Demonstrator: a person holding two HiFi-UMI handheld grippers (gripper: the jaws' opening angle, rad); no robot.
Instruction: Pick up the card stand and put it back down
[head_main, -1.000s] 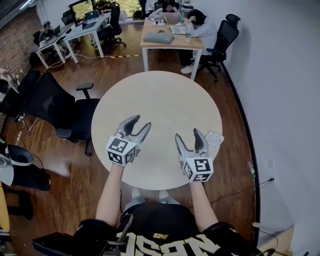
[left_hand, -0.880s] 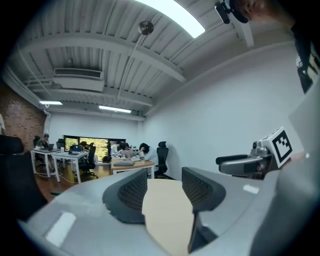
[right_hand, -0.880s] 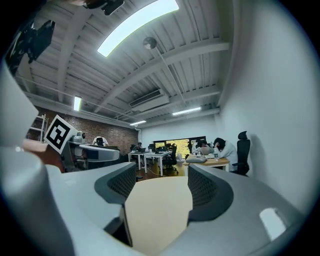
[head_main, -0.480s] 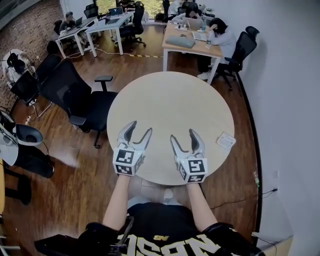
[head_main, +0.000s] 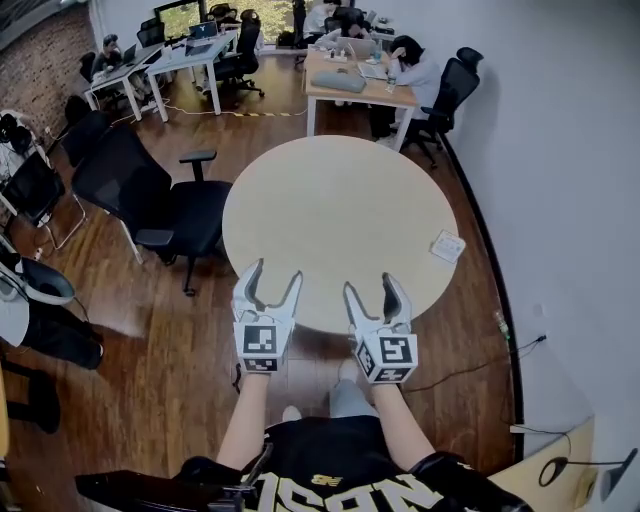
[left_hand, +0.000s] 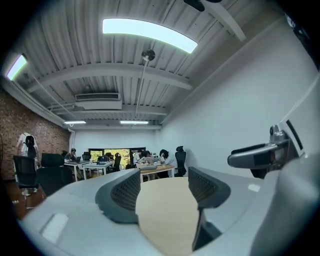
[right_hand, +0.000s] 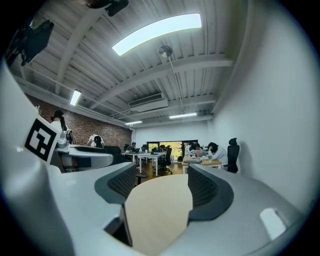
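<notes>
1. Now the card stand (head_main: 447, 245) sits at the right edge of the round counter (head_main: 340, 200), untouched.
2. The left gripper (head_main: 272, 281) and right gripper (head_main: 371, 288) have drawn back to the counter's near rim. A second ago the right one was just beside the stand.
3. The left fingers are opening and the right fingers stand apart. Both are empty.
4. The put-down looks finished.

I see a bright, evenly lit room: long ceiling panels (left_hand: 148, 34) glow white overhead, and daylight enters through the far windows (head_main: 262, 12). The wood floor (head_main: 150, 300) has a soft sheen. Both gripper views bulge strongly, fall to black at the corners, and blur whatever is nearest; the head view curves straight edges.
</notes>
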